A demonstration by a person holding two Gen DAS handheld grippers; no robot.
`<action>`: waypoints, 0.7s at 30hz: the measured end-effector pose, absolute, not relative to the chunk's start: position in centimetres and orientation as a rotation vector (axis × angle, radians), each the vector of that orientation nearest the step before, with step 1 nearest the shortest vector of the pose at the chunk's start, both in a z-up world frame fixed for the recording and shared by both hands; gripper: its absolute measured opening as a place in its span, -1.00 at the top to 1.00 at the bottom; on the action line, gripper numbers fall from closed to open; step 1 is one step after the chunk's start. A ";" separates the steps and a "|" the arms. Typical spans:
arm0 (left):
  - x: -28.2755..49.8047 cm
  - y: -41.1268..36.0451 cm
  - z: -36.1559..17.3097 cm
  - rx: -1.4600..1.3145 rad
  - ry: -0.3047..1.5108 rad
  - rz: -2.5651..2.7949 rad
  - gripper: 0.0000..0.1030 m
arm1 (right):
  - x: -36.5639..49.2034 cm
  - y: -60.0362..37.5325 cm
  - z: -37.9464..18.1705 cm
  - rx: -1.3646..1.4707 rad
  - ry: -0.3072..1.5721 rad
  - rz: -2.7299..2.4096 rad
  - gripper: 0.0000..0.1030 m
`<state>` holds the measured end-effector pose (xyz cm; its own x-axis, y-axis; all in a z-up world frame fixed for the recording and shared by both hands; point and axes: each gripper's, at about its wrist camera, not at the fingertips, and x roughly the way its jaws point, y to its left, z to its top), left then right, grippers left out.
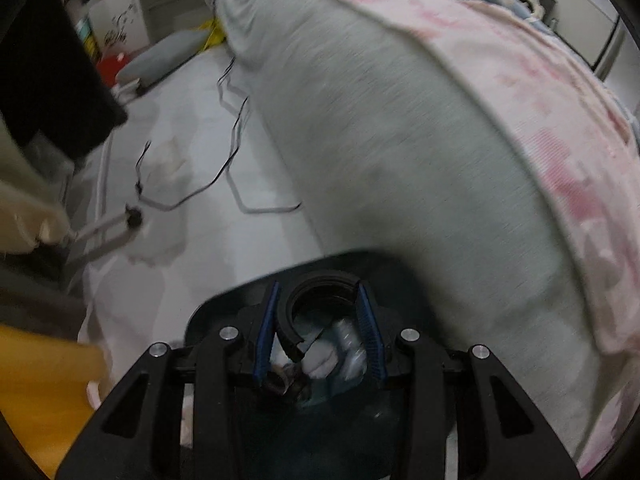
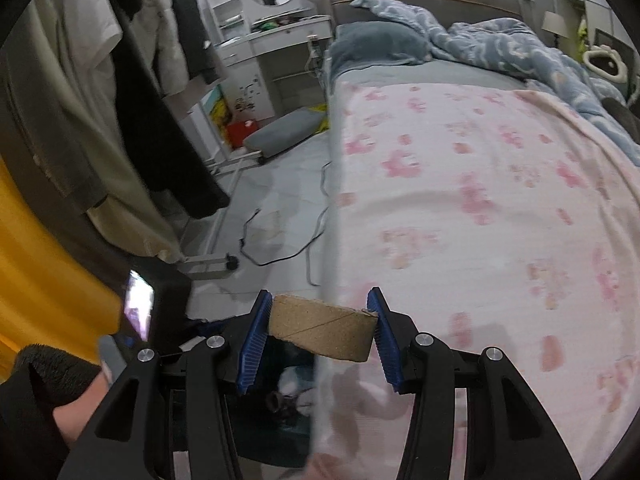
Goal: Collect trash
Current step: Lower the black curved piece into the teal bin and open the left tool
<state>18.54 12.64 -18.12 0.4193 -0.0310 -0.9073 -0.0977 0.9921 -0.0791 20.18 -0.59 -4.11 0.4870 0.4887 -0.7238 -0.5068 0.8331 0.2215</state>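
Note:
In the left wrist view my left gripper (image 1: 318, 288) is shut on a black C-shaped ring (image 1: 320, 276), which spans the gap between the blue pads (image 1: 265, 332). Under it gapes a dark bin (image 1: 224, 304) with white tissue (image 1: 320, 356) and clear plastic inside. I cannot tell whether the ring is joined to the bin. In the right wrist view my right gripper (image 2: 319, 294) is shut on a brown cardboard tube (image 2: 324, 332), held crosswise by its two ends. The tube hangs above the same dark bin (image 2: 288, 404), right beside the bed's edge.
A bed with a pink patterned blanket (image 2: 480, 208) and grey mattress side (image 1: 400, 160) fills the right. Black cables (image 2: 276, 256) lie on the pale floor. Hanging clothes (image 2: 132, 120) and yellow fabric (image 2: 40, 280) crowd the left. A hand in a black sleeve (image 2: 76, 412) is at lower left.

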 end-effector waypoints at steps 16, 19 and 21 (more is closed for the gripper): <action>15.0 17.0 -23.9 -0.221 1.367 -0.024 -0.24 | 19.1 7.0 -8.0 -0.110 0.966 0.679 0.03; 14.6 17.7 -23.4 -0.229 1.353 -0.016 -0.35 | 19.3 7.7 -9.0 -0.126 0.996 0.670 0.03; 14.4 18.4 -23.1 -0.249 1.342 -0.013 -0.39 | 19.4 8.3 -10.1 -0.146 1.025 0.663 0.03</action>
